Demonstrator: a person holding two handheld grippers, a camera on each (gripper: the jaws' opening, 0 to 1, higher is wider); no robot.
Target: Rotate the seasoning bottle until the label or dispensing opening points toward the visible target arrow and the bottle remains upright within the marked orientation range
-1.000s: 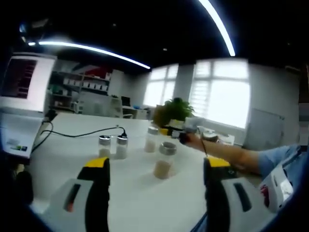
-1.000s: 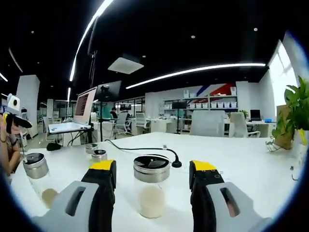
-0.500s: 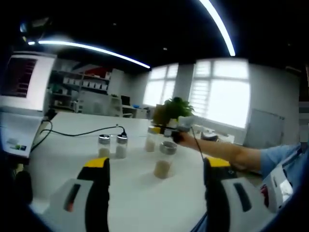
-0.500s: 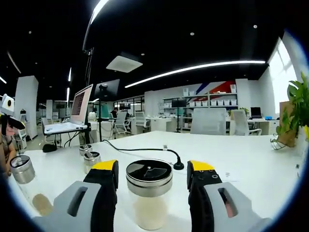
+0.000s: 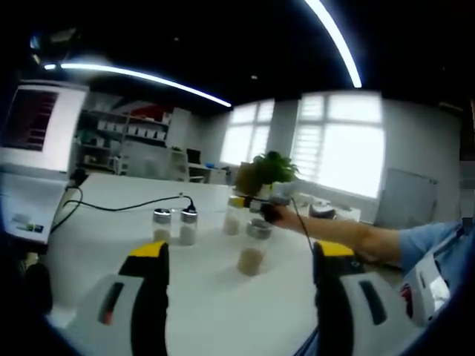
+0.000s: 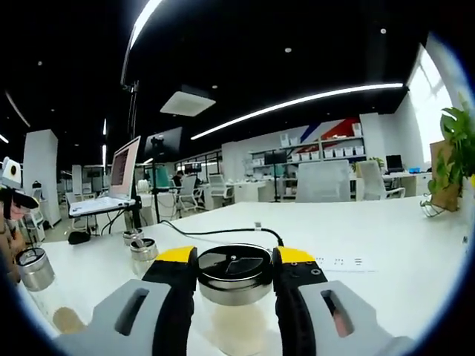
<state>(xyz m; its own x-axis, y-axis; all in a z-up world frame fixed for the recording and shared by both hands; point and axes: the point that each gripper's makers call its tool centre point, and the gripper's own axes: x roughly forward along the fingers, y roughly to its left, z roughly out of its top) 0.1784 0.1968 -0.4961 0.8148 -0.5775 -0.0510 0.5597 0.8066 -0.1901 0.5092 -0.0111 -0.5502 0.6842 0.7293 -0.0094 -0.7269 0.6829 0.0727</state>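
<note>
Spanning both views: white table (image 5: 215, 297), bearing every item. Standing at its left end in the left gripper view: laptop (image 5: 33, 148), screen lit, text too blurred to read. Sitting past the far edge: potted plant (image 5: 269, 169). Trailing across the top toward the shakers: black cable (image 5: 119, 205).

Reaching in along the right of the left gripper view: person's forearm (image 5: 356, 239), carrying the right gripper (image 6: 234, 259) to the jar (image 6: 234, 285). Seen from the right gripper view: yellow-tipped jaws pressing both sides of the jar's steel lid, grasping it; jar standing upright, pale powder inside, no label or writing legible.

Holding low over bare table: left gripper (image 5: 239, 256), jaws spread wide, released, gripping nothing.

Standing upright ahead of it, apart from the first: second jar (image 5: 252, 248), tan powder inside. Standing side by side, just beside each other near the cable's end: two small shakers (image 5: 174, 225).
</note>
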